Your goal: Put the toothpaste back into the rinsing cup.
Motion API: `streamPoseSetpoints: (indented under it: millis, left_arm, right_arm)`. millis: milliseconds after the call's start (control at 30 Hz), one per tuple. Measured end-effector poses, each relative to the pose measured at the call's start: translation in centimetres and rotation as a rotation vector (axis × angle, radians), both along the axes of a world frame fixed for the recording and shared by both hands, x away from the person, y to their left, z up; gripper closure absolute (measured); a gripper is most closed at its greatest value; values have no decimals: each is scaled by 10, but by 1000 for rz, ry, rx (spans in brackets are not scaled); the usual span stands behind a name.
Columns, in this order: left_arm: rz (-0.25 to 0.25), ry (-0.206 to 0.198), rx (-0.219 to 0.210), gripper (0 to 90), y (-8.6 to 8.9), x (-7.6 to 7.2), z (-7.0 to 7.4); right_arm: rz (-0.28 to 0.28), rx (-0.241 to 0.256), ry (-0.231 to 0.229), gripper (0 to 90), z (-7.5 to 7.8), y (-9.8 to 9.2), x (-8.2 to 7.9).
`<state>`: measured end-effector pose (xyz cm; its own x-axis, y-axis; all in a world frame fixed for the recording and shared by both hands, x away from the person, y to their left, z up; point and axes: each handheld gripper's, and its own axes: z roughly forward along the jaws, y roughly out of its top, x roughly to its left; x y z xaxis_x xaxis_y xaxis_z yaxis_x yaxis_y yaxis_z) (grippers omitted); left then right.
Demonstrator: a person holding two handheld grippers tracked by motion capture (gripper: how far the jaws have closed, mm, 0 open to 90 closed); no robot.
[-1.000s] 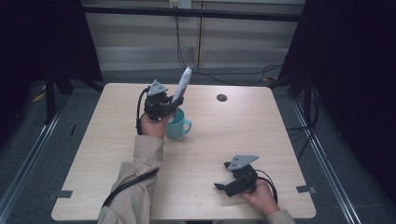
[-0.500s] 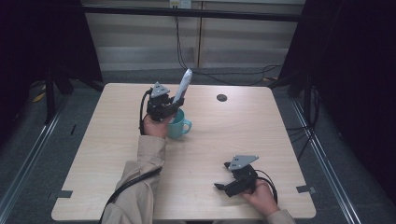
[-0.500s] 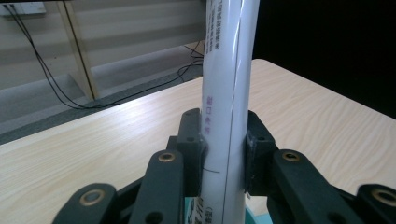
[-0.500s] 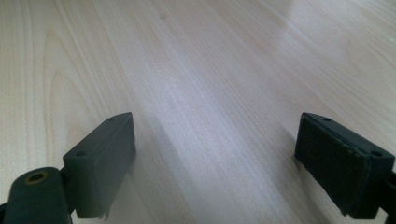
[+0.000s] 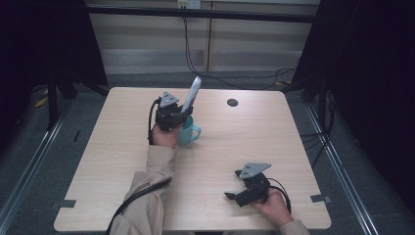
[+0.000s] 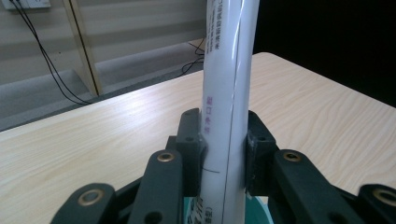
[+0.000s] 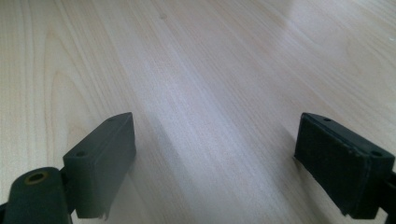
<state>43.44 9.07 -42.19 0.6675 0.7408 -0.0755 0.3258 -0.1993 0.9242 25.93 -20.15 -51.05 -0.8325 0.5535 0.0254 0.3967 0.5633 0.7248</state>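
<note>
A white tube (image 5: pixel 191 95) with purple print stands nearly upright, leaning to the right, with its lower end in or just above a teal mug (image 5: pixel 189 133) near the table's middle. My left gripper (image 5: pixel 182 112) is shut on the tube's lower part. In the left gripper view the tube (image 6: pixel 229 93) is clamped between both pads, and the mug's teal rim (image 6: pixel 259 213) shows just below my left gripper (image 6: pixel 224 151). My right gripper (image 5: pixel 233 185) lies open on the table near the front right, and in its own view the right gripper (image 7: pixel 215 158) has nothing between its pads.
The light wooden table (image 5: pixel 274 142) has a small dark round hole (image 5: pixel 232 102) at the back right. Black cables (image 5: pixel 230 78) run along the floor behind the table. Dark frames and curtains stand at both sides.
My left gripper and the tube have sunk slightly towards the mug. The right gripper has stayed where it was.
</note>
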Motion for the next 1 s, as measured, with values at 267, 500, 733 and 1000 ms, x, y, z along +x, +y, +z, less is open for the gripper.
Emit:
streamPoseSetpoints:
  millis: [267, 500, 733, 1000]
  left_arm:
    - [5, 12, -1, 727, 1, -2, -4]
    - [11, 18, 1, 725, 1, -3, -7]
    - [14, 31, 2, 723, 1, -4, -11]
    - [20, 50, 11, 712, 3, -2, -18]
  right_arm:
    - [0, 0, 1, 116, 0, 0, 0]
    - [0, 0, 1, 116, 0, 0, 0]
    - [0, 0, 0, 116, 0, 0, 0]
    - [0, 0, 1, 116, 0, 0, 0]
